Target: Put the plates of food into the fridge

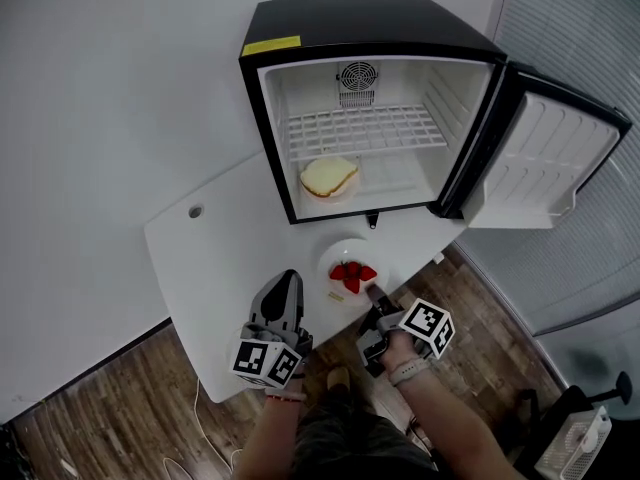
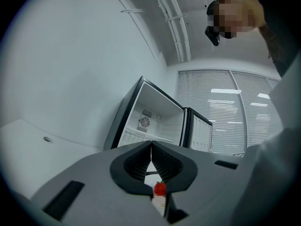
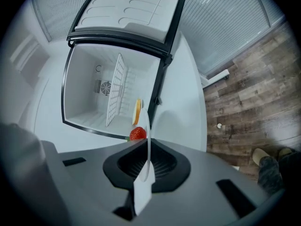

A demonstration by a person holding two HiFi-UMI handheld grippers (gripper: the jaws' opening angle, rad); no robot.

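Strawberry plate (image 1: 344, 250) gripped by its rim, in front of the open fridge (image 1: 300, 18)

On the white table (image 1: 220, 243), just before the fridge's lower edge, the plate is clenched at its near edge by the right gripper (image 1: 374, 295), whose jaws pinch the thin rim edge-on. The left gripper (image 1: 291, 274) sits just beside the plate's left side, its jaws closed tip to tip. A strawberry (image 2: 160, 188) shows through the slit low between them, though it seems merely seen past them, not held. Inside the fridge, a sandwich plate (image 1: 330, 179) lies on the floor under the wire shelf (image 1: 365, 128). The door (image 1: 545, 158) stands swung out to the right.
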